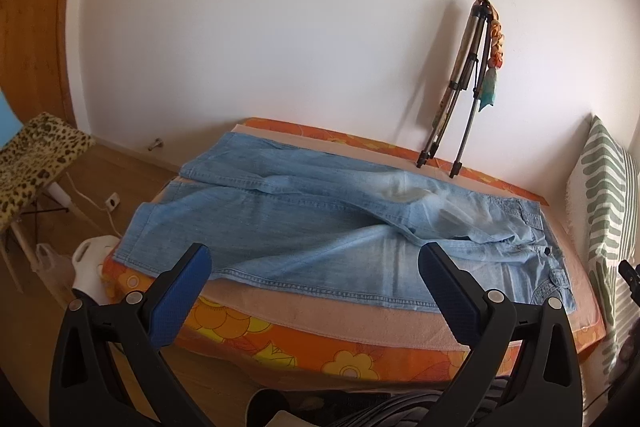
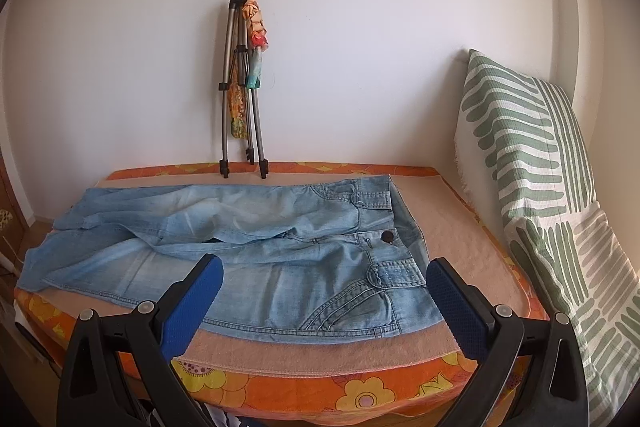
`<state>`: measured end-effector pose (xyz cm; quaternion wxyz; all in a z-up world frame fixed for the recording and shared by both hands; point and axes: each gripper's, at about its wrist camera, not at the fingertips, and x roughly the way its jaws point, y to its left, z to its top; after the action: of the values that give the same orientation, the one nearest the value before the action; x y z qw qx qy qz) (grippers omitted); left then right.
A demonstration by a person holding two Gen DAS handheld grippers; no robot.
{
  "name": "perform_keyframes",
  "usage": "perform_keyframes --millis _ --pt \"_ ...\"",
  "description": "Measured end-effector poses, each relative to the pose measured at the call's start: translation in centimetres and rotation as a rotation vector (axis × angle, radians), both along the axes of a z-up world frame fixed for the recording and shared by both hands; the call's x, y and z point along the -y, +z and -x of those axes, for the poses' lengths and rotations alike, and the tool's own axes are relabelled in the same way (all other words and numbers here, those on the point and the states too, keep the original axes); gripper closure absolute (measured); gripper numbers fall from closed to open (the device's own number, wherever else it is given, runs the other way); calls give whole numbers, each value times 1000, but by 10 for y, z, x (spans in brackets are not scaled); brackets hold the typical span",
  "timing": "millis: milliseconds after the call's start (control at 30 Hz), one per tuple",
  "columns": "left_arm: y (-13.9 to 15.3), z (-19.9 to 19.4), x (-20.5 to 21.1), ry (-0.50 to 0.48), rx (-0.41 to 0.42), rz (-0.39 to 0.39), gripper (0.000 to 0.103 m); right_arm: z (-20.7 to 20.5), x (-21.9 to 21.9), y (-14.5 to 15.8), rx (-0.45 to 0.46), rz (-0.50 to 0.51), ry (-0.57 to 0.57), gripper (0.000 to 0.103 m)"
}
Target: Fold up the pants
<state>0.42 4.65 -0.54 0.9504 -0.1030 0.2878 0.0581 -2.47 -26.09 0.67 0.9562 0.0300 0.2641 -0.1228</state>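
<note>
Light blue denim pants (image 1: pixel 320 223) lie spread flat on a peach towel on the bed, waistband to the right and leg hems to the left. They also show in the right wrist view (image 2: pixel 256 259), with the dark waist button (image 2: pixel 387 236) near the middle right. My left gripper (image 1: pixel 314 267) is open and empty, held above the bed's near edge over the lower leg. My right gripper (image 2: pixel 326 281) is open and empty, held above the near edge by the waist and pocket.
The bed has an orange flowered cover (image 1: pixel 304 343) under the peach towel (image 2: pixel 320 355). A folded tripod (image 2: pixel 242 99) leans on the back wall. A green-striped pillow (image 2: pixel 540 187) stands at the right. A leopard-print chair (image 1: pixel 32 155) is on the left floor.
</note>
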Motion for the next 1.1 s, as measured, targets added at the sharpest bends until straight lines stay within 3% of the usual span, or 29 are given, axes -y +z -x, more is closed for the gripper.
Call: perform_keyframes --millis 233,700,933,1100 --pt "-3 1 -34 37 10 -28 1 -11 -16 11 28 101 96 1" --pt "-17 -24 -149 147 -87 0 30 -88 -32 26 14 155 286 14" --pt "-25 -67 -186 161 -130 5 38 -144 -53 21 -2 180 404 16" --pt "-22 -118 -194 99 -147 -14 39 -205 -61 15 -72 176 492 22"
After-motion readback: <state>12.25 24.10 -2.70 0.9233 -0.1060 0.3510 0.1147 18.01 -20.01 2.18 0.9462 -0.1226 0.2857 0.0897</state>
